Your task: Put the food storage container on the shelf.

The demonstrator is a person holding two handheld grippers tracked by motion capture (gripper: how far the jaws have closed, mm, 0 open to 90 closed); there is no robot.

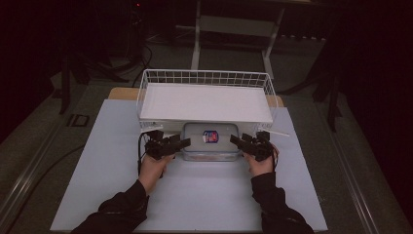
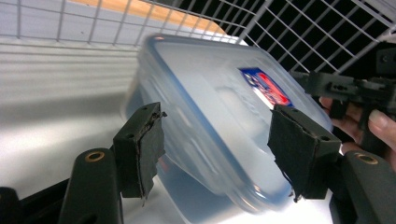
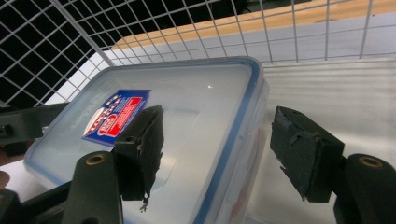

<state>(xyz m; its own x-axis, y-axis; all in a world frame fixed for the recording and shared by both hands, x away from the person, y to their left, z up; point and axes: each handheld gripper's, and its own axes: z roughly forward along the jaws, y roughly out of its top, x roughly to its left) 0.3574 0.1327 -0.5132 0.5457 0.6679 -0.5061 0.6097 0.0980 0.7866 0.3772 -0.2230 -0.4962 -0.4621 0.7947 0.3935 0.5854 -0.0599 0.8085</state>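
**benchfan:** Left gripper (image 1: 171,144), left of centre in the high view, has its jaws apart at the plastic box's (image 1: 210,141) end, not pinching. Right gripper (image 1: 245,142), same deal.

**wirebasket:** Looks like a just-set-down or pre-lift step. Box sits mid-frame, under the white wire basket (image 1: 146,83). Contents? Can't tell through the lid.

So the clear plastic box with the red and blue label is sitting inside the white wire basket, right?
Not inside. The high view shows the plastic box on the table just in front of the wire basket, between the two grippers.
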